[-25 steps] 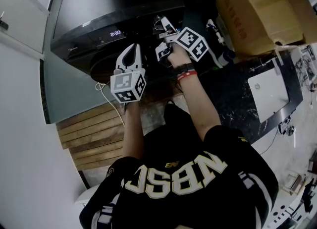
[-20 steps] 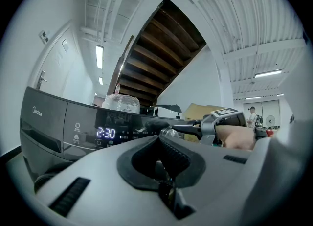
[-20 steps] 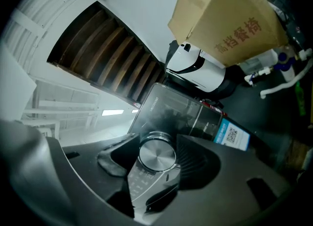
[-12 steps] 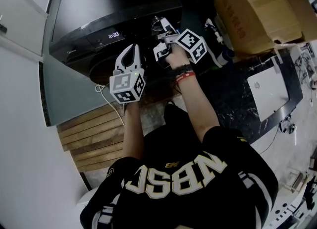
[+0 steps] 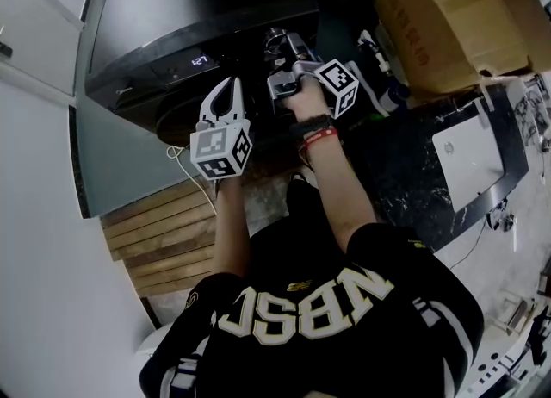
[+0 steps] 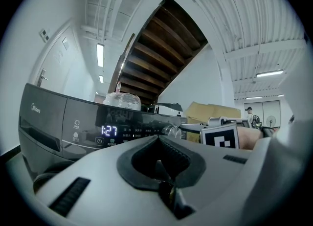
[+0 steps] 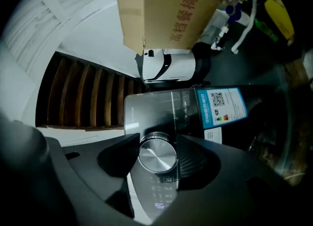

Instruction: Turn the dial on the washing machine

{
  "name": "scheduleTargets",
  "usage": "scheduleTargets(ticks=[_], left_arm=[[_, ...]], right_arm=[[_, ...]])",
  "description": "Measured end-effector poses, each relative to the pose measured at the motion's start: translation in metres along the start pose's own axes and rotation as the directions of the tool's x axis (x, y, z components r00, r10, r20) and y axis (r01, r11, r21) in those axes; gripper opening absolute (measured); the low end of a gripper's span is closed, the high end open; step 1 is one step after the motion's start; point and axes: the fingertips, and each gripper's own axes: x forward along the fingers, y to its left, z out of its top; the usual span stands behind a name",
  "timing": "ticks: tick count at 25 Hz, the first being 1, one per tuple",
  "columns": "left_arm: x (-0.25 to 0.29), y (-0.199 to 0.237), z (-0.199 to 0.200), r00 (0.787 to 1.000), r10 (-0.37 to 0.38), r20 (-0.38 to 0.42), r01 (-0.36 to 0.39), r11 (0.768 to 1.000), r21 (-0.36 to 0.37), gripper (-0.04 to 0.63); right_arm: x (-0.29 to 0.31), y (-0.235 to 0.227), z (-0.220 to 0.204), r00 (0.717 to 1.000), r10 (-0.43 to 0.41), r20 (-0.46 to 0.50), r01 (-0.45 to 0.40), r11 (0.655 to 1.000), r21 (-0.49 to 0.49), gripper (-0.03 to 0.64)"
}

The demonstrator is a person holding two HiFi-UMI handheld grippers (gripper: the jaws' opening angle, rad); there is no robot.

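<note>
Right gripper view: right claw (image 7: 158, 152) clamps the dial (image 7: 157, 156) (left claw (image 6: 165, 187) pinched closed).

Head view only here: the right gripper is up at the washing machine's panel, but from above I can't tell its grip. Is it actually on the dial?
Observer: Yes. In the right gripper view the right gripper has one jaw on each side of the silver dial, closed on it.
Operator: And the left one, holding anything?
Observer: No. Its own view shows the left gripper with jaws together, nothing between them.
Operator: The display is too small for me.
Observer: The display reads 1:27.
</note>
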Motion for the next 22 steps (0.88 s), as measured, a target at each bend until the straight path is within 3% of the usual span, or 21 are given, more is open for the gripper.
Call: scheduleTargets(ticks=[9, 15, 18, 22], left_arm=[[-0.007, 0.008, 0.003, 1.000, 0.017, 0.010, -0.017, 1.000, 0.002, 0.014], [-0.009, 0.011, 0.009, 1.000, 0.024, 0.013, -0.024, 1.000, 0.006, 0.013], [-0.013, 0.014, 0.012, 0.999, 0.030, 0.014, -0.030, 0.999, 0.011, 0.014], [-0.022, 0.012, 0.014, 0.999, 0.032, 0.016, -0.033, 0.999, 0.021, 0.014]], right_arm=[[-0.002, -0.001, -0.003, 0.999, 0.021, -0.037, -0.020, 1.000, 0.018, 0.243], [-0.005, 0.005, 0.005, 0.997, 0.008, -0.083, -0.020, 0.989, -0.143, 0.234], [-0.015, 0.012, 0.006, 0.995, -0.006, -0.101, -0.026, 0.949, -0.313, 0.242], [-0.037, 0.027, 0.006, 0.993, -0.005, -0.119, -0.060, 0.842, -0.536, 0.242]])
